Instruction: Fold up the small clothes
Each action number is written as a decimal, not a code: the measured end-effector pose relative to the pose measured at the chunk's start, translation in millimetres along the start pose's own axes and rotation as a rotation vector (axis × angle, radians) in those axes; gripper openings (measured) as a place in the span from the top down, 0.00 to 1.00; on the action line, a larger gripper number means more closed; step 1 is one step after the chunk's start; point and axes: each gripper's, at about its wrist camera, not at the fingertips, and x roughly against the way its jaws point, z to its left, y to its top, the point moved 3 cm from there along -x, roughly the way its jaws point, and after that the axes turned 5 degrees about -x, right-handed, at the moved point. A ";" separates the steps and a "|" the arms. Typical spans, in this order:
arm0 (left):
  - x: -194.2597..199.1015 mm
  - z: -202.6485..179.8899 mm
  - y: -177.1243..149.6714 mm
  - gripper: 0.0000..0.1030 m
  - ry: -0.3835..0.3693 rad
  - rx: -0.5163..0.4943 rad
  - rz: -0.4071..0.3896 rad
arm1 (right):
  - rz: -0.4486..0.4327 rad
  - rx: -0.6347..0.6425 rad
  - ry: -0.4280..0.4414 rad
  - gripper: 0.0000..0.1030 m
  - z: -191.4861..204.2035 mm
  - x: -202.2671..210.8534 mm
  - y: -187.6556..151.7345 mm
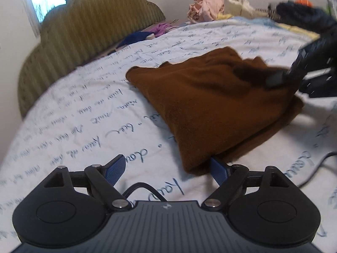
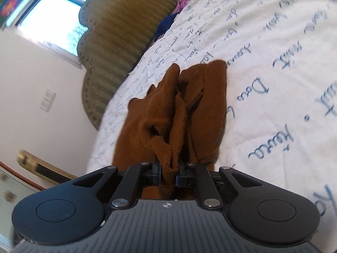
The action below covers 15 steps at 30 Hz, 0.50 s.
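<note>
Right now, through the left wrist camera, your left gripper (image 1: 166, 168) hangs low over the white bedspread (image 1: 88, 113) with its jaws spread wide; the near corner of the brown garment (image 1: 210, 105) drapes over the right-hand blue pad, unpinched. That garment lies bunched just right of centre on the bed, and your right gripper (image 1: 276, 78) grips its far right edge. Loose clothes (image 1: 207, 5) pile up at the far end, beside the olive headboard (image 1: 88, 33). Through the right wrist camera, your right gripper (image 2: 168, 176) is clamped on a fold of the brown garment (image 2: 181, 109), which runs away across the bedspread (image 2: 273, 84).
</note>
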 end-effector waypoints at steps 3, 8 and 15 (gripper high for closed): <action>3.0 5.7 0.2 0.16 0.042 0.032 -0.013 | 0.012 -0.065 0.060 0.85 -3.1 4.7 -0.3; 5.6 17.4 -10.6 0.16 0.009 0.079 0.021 | 0.007 0.032 -0.029 0.85 -1.2 11.3 -8.5; 31.1 31.1 3.3 0.16 -0.173 0.201 -0.052 | 0.043 0.190 -0.114 0.76 8.0 11.4 -13.0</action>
